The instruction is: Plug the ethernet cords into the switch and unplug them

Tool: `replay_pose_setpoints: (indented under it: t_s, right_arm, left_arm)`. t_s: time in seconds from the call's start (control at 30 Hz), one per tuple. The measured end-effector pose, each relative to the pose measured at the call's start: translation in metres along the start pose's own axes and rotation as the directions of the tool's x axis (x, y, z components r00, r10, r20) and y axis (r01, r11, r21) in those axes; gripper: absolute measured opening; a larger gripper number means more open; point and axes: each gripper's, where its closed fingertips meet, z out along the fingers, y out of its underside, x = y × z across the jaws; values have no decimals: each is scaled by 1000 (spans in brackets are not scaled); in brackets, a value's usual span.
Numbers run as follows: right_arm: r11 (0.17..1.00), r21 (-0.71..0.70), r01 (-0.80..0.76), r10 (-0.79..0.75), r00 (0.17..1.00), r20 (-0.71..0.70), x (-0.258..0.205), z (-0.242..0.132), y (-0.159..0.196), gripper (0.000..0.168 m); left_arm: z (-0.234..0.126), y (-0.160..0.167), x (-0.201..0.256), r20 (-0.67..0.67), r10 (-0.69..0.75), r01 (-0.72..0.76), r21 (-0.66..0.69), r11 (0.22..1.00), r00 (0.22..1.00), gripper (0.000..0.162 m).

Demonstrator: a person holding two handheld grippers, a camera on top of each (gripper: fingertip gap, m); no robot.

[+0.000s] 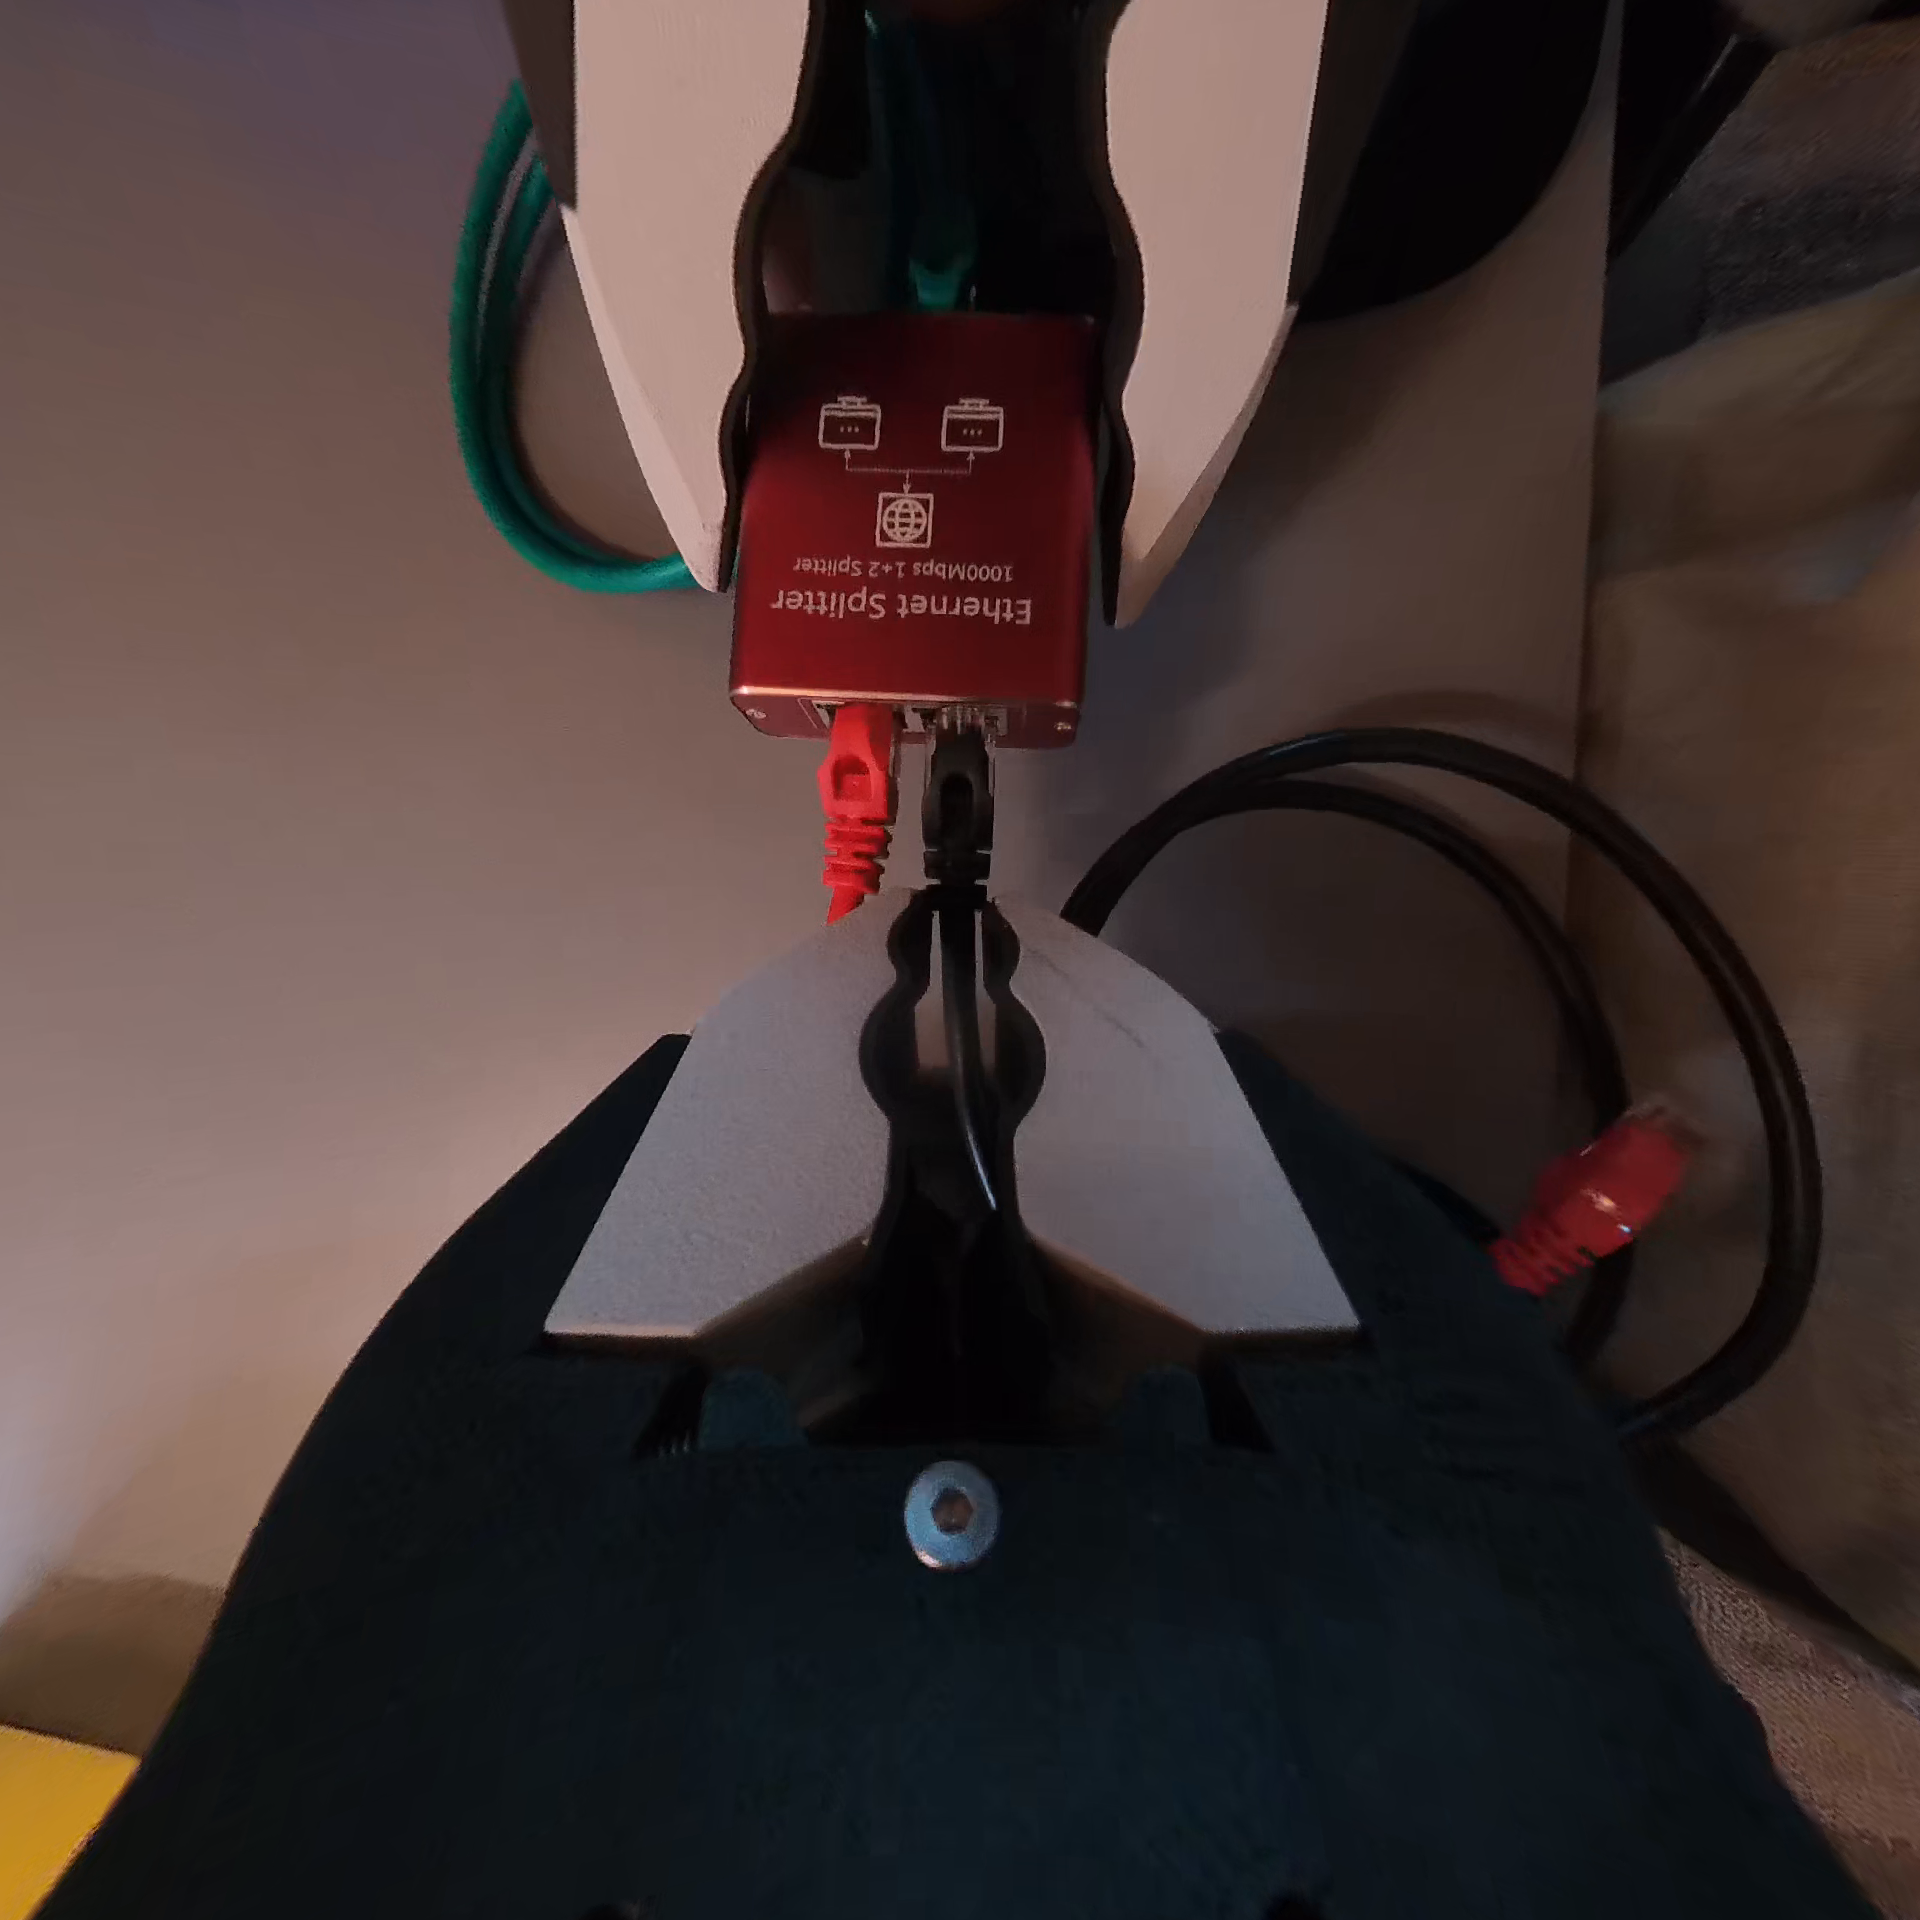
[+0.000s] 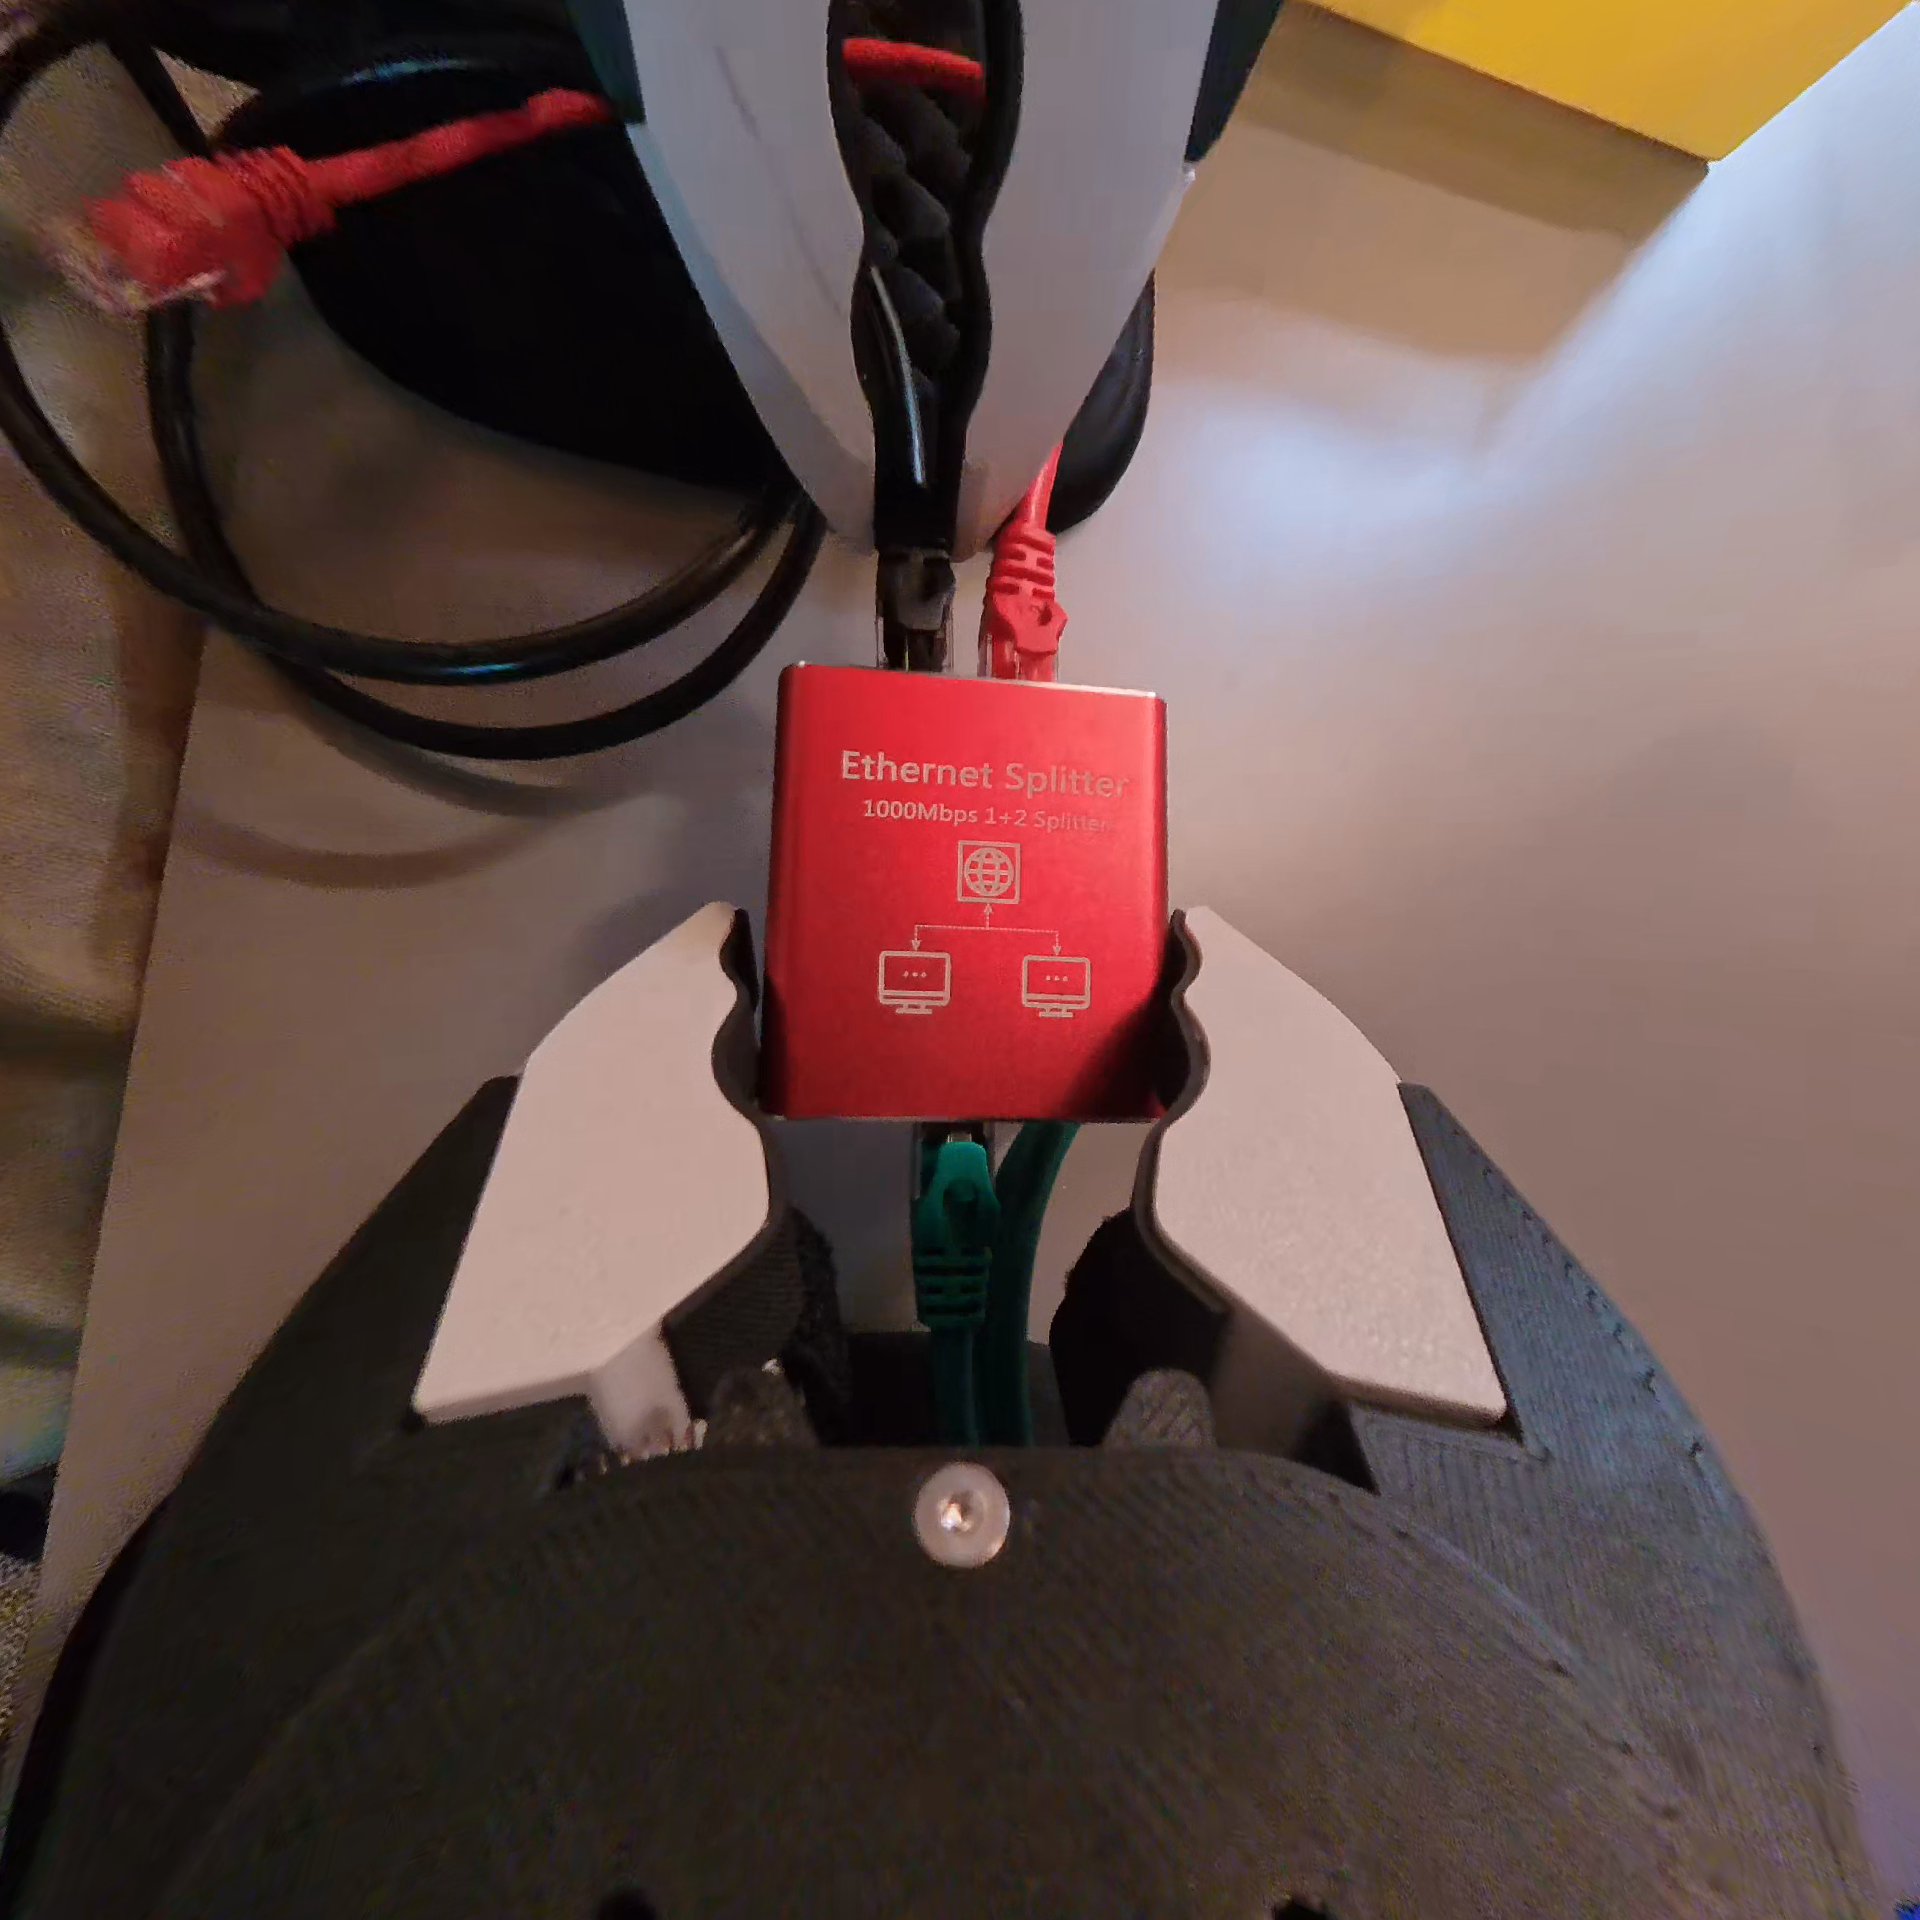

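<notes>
A small red metal switch (image 1: 914, 520) lies on a pale table. My right gripper (image 2: 966, 935) is shut on its two sides and also shows at the top of the left wrist view (image 1: 914, 582). My left gripper (image 1: 951, 914) is shut on the black cord (image 1: 961, 997) just behind its black plug (image 1: 961, 800), which sits at a port of the switch; it also shows in the right wrist view (image 2: 914, 520). A red plug (image 1: 857, 790) sits in the port beside it. A green plug (image 2: 951, 1236) is in the switch's opposite end.
The black cord loops (image 1: 1621, 935) on the table to the right in the left wrist view. The red cord's loose other plug (image 1: 1590, 1205) lies there too. The green cord loops (image 1: 499, 416) at the far left. A yellow object (image 2: 1507, 73) lies at the table's edge. Between my left fingertips and the yellow object (image 2: 1507, 73) there is roughly 30 centimetres.
</notes>
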Motion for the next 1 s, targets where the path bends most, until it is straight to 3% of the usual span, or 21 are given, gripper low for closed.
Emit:
replay_pose_setpoints:
  t_s: [0.17,0.6,0.67,0.73,0.8,0.9,1.0]
  right_arm:
    - [998,49,-35,34,999,19,1,0,-5,74]
    - [999,0,-54,54,998,45,-4,14,4,72]
    - [998,31,-60,59,998,15,1,10,0,72]
    - [996,71,-62,64,998,-26,7,3,-5,72]
    - [995,94,-43,52,994,-92,14,-4,-6,71]
    - [990,143,-12,38,982,-184,22,-17,-12,71]
    - [987,150,60,-15,959,-283,30,-30,-18,71]
  left_arm:
    - [7,2,-1,-11,23,-23,-29,999,1000,8]
    - [17,4,8,-90,-4,2,-23,1000,996,9]
    - [5,-6,0,-81,-70,75,59,995,994,12]
    - [-19,-21,-9,-78,-136,149,193,970,988,28]
    - [-52,-27,-29,35,-176,155,322,934,984,38]
    - [-113,-31,-57,213,-300,119,598,793,930,42]
    - [-171,-13,-77,328,-488,54,785,617,809,42]
